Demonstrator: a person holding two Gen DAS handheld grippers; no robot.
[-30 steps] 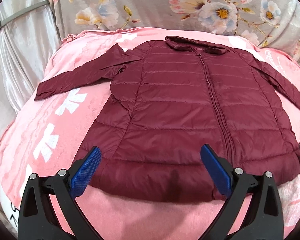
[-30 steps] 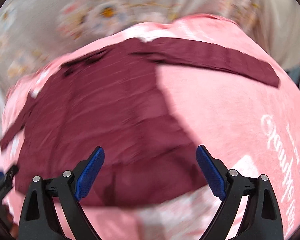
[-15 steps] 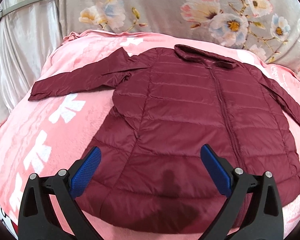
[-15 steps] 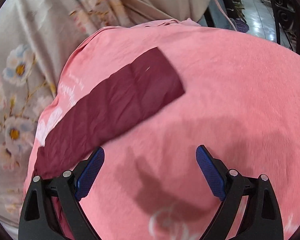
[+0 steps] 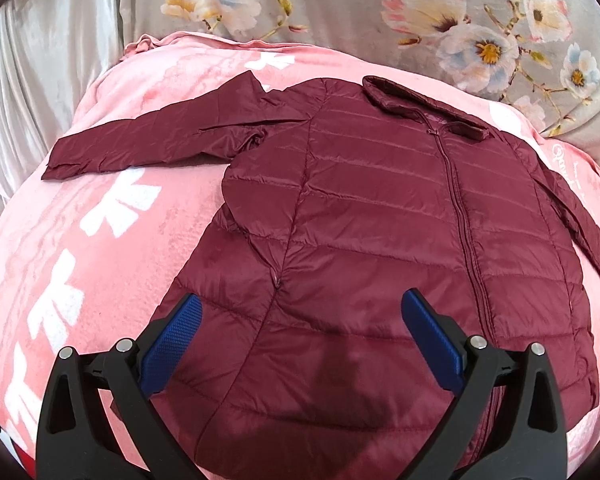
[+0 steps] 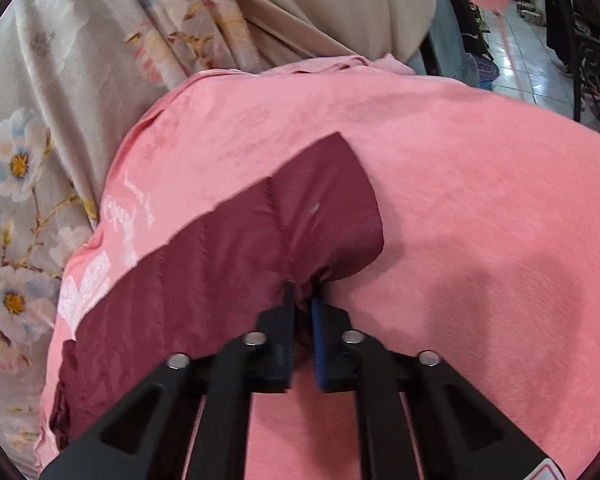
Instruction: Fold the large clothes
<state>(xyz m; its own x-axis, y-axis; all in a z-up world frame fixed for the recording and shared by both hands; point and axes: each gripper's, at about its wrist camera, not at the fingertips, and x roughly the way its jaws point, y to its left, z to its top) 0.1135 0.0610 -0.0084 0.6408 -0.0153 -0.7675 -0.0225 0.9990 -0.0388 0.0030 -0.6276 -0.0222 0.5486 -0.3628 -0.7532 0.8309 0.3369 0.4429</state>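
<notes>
Left claw [image 5: 300, 344] hanging spread wide over jacket [image 5: 380, 240] hem, pinching nothing. Jacket lying flat, zipped, across middle of pink blanket [image 5: 80, 220]; one sleeve [image 5: 148, 140] stretching toward blanket's left edge.

Right view: right claw [image 6: 302, 300] having just been closing, now pinching other sleeve's cuff [image 6: 324, 216] near blanket's right edge, fabric bunching between pads. Risk, judging: bite looking shallow on slick quilted shell, so cuff slipping out mid-fold, or blanket getting nipped along with it.

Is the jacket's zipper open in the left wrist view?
No, the zipper is closed up the jacket front, from the hem to the collar.
</notes>
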